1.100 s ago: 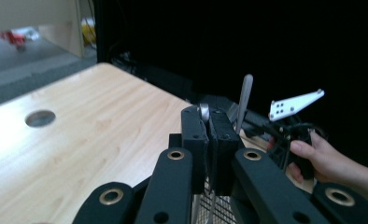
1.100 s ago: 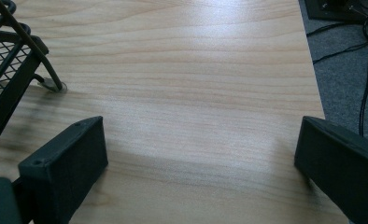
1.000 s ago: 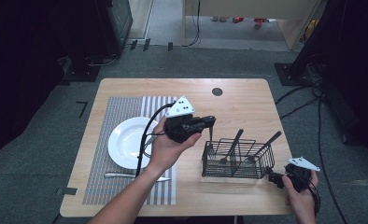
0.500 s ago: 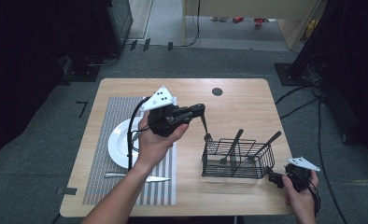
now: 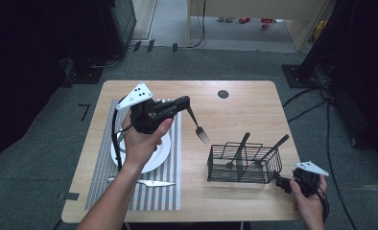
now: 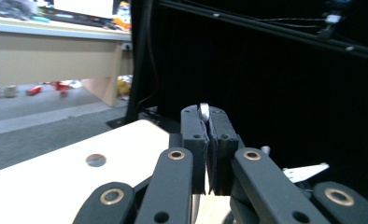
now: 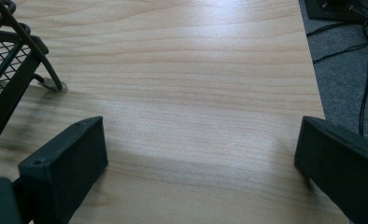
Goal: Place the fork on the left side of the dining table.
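Left hand-held gripper [image 5: 186, 102] is raised above the light wooden worktop [image 5: 244, 108], its jaws clenched on the handle end of a silver metal fork [image 5: 197, 122]. The fork hangs down and away from the jaws, tines lowest, clear of the surface; in the left gripper view a sliver of bright metal [image 6: 204, 112] shows pinched between the two black pads. Below and behind this hand-held gripper lie a round white plate [image 5: 158, 158] on a grey striped placemat [image 5: 100, 163], with a silver knife [image 5: 151, 183] on the mat near the plate's near edge. Ahead of the dangling tines, lower and toward the person's right, stands a black wire cutlery basket [image 5: 244, 165] with two dark-handled utensils leaning in it. Holding the fork by its end probably lets the tines be lowered first wherever it goes. Right hand-held gripper [image 5: 279, 182] rests low at the worktop's near right corner, just beside the basket's end, jaws spread wide and empty [image 7: 196, 154], likely parked out of the way.
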